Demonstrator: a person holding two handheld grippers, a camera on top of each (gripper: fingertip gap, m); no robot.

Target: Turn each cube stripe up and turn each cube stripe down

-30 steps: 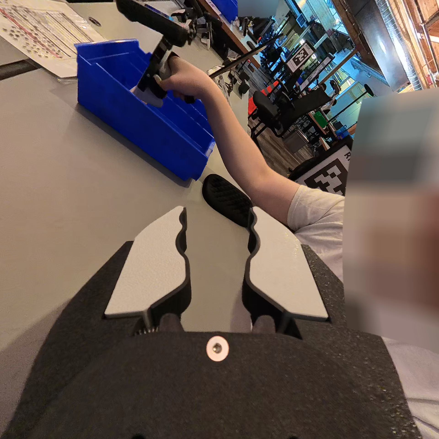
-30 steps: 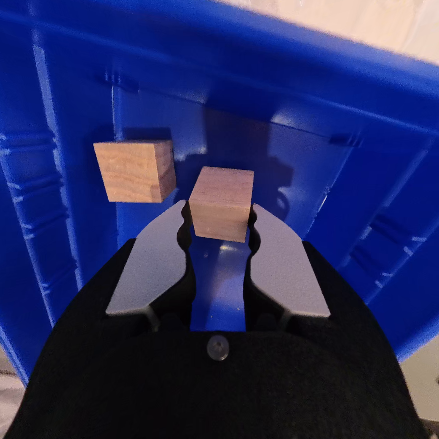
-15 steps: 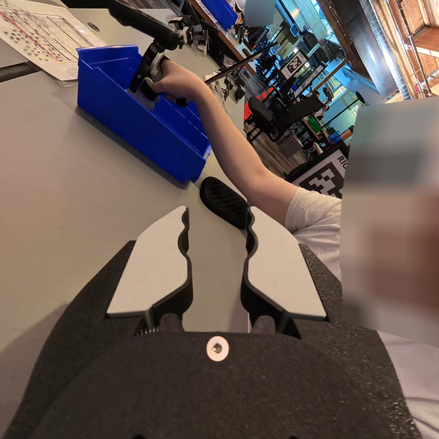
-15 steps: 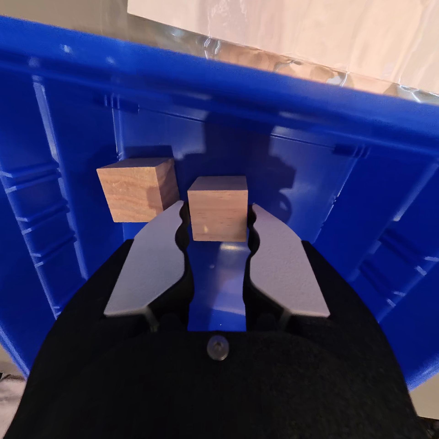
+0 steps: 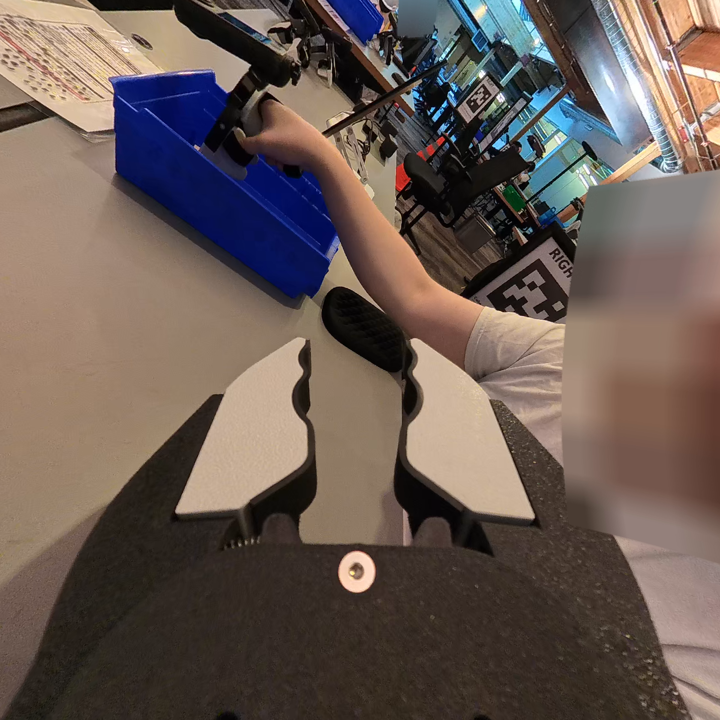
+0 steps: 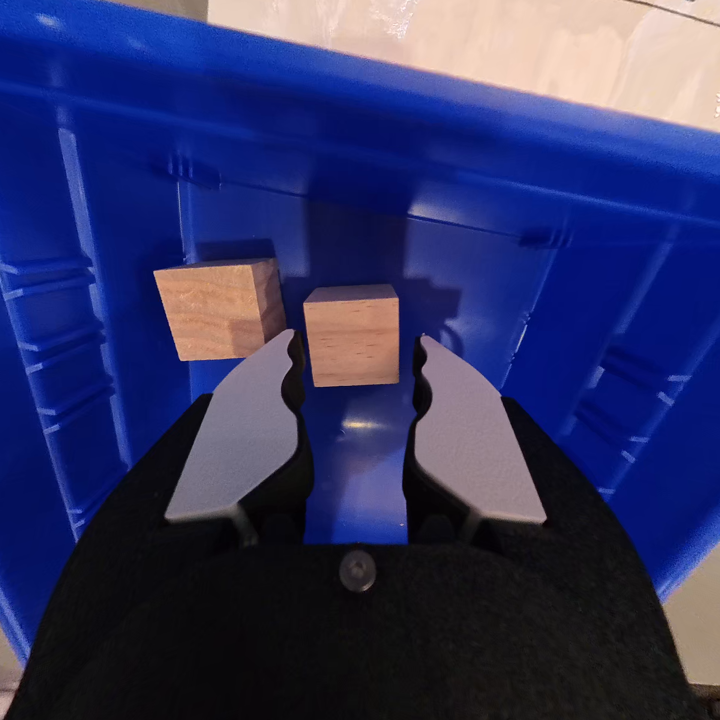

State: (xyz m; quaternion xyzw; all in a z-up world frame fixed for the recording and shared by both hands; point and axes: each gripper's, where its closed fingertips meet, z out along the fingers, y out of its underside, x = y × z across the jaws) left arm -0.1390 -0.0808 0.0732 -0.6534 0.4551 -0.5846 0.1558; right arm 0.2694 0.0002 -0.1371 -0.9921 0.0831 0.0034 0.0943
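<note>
Two plain wooden cubes lie on the floor of a blue bin (image 6: 389, 156). No stripe shows on any face I can see. My right gripper (image 6: 358, 339) is open around the nearer cube (image 6: 352, 337), with a small gap on each side. The second cube (image 6: 218, 307) sits to its left, just beyond my left fingertip (image 6: 288, 343). My left gripper (image 5: 356, 350) is open and empty above the grey table (image 5: 97, 311). In the left wrist view a hand (image 5: 280, 140) holds the right gripper down inside the bin (image 5: 233, 218).
A printed sheet (image 5: 50, 58) lies behind the bin and also shows in the right wrist view (image 6: 467, 46). A black mesh pad (image 5: 362, 335) lies by the table edge, just ahead of my left fingers. The person's arm (image 5: 382, 253) crosses above it. Office chairs stand beyond the table.
My right gripper turned the tilted cube level, set it on the bin floor and opened off it. My left gripper stayed open and barely moved.
</note>
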